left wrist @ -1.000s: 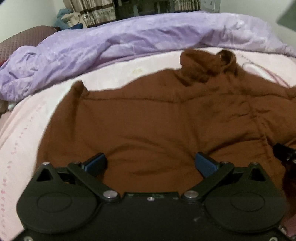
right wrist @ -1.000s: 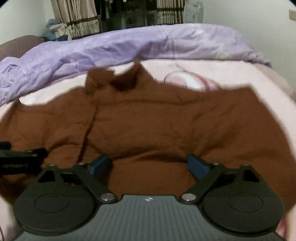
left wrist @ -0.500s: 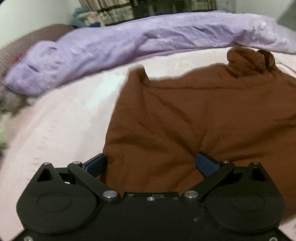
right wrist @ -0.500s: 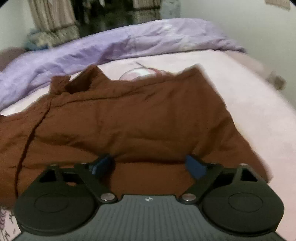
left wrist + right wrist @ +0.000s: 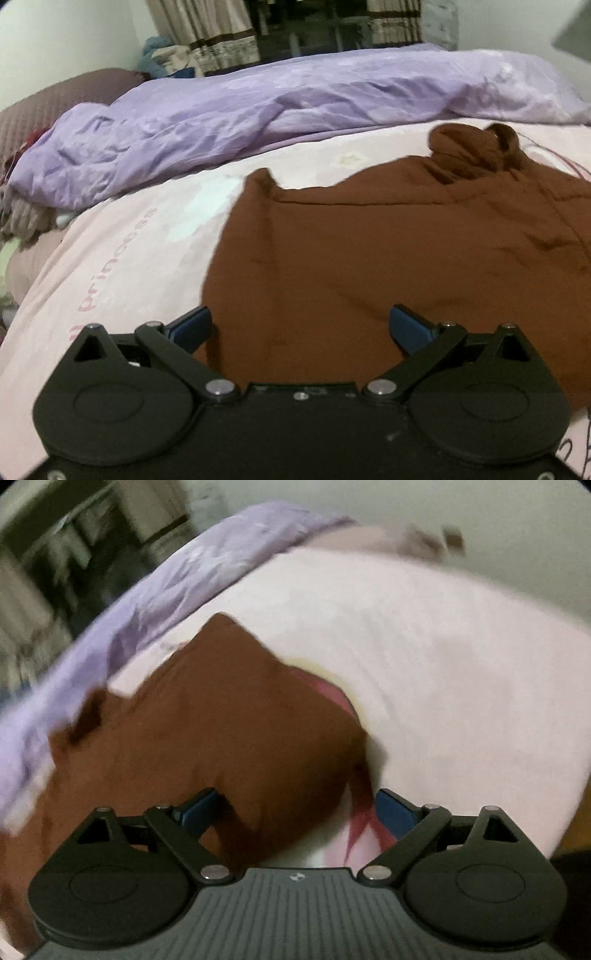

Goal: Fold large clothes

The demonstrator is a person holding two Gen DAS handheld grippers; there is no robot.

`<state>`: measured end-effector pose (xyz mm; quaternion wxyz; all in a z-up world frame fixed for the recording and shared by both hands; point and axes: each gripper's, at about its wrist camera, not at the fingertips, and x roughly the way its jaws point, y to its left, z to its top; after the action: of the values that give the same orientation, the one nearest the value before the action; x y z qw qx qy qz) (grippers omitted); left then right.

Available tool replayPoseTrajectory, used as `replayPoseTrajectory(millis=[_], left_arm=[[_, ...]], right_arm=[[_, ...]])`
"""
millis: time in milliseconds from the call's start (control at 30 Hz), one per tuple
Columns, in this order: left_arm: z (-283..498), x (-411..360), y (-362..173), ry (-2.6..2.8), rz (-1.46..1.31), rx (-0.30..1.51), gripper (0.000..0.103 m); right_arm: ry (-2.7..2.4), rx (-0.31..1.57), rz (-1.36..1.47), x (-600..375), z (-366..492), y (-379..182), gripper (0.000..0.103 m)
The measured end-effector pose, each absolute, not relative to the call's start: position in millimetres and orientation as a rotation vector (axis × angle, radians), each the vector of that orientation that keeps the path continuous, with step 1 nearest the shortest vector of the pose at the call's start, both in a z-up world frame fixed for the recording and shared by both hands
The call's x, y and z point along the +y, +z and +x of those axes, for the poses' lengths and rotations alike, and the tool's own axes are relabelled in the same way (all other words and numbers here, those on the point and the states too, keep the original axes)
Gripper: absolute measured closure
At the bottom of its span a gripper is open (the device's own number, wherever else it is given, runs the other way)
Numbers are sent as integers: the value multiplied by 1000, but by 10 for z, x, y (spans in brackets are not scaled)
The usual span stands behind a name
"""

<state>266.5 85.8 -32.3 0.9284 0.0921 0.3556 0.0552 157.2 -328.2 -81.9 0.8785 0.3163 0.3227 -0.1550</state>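
Note:
A large brown garment [image 5: 388,251] lies spread on the pink bedsheet [image 5: 122,258], its collar bunched at the far right [image 5: 476,147]. My left gripper [image 5: 301,325] is open over the garment's near left part, its left finger at the cloth's left edge. In the right wrist view the same brown garment [image 5: 221,731] fills the left half, tilted and blurred. My right gripper [image 5: 297,805] is open over the garment's right edge, where brown cloth meets the pink sheet [image 5: 443,683]. Neither gripper holds anything.
A rumpled lilac duvet [image 5: 258,118] runs along the far side of the bed. A dark maroon pillow [image 5: 48,107] sits far left, curtains [image 5: 221,33] behind. Bare sheet lies to the garment's left and right. The bed's right edge [image 5: 569,812] drops off near the right gripper.
The left gripper has drifted left toward the garment's left edge, then steadied. The right gripper has swung right to the garment's right edge and is rolling, its view now tilted and blurred.

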Motion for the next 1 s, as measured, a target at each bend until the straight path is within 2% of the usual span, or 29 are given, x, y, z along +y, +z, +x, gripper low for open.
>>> replayPoseTrajectory(millis=[267,300,333,400,467,533,600,633,700,767,800,1000], left_arm=[[2643,784,-330,92,186,734,0],[2644,776,-327,93,189,735,0],[2639,757,-318,94,194,735,0],[2650,746,-308,98,204,734,0],[2682,734,-320,100,210,735,0],[2698,724,-341,101,206,741,0],[2700,712,-361,101,210,743,0],[2696,716,-364,99,211,742,0],[2704,722,-368,97,213,743,0],[2716,741,-360,96,213,744,0],[2711,744,-355,98,214,742,0],[2704,847,-302,123,198,736,0]], right_arm=[[-275,559,740,-3435,1941,-935,0],[-261,552,760,-3433,1961,-920,15],[-240,553,791,-3415,1978,-874,35],[-146,485,829,-3407,1834,-765,35],[-100,451,745,-3364,1753,-638,34],[-123,510,653,-3347,1821,-638,20],[-146,630,679,-3448,1943,-837,13],[-118,621,700,-3495,1937,-918,5],[-44,582,689,-3514,1924,-949,1],[-39,612,629,-3467,2032,-907,47],[-33,643,624,-3451,2097,-865,64],[-16,441,470,-2826,1854,-238,69]])
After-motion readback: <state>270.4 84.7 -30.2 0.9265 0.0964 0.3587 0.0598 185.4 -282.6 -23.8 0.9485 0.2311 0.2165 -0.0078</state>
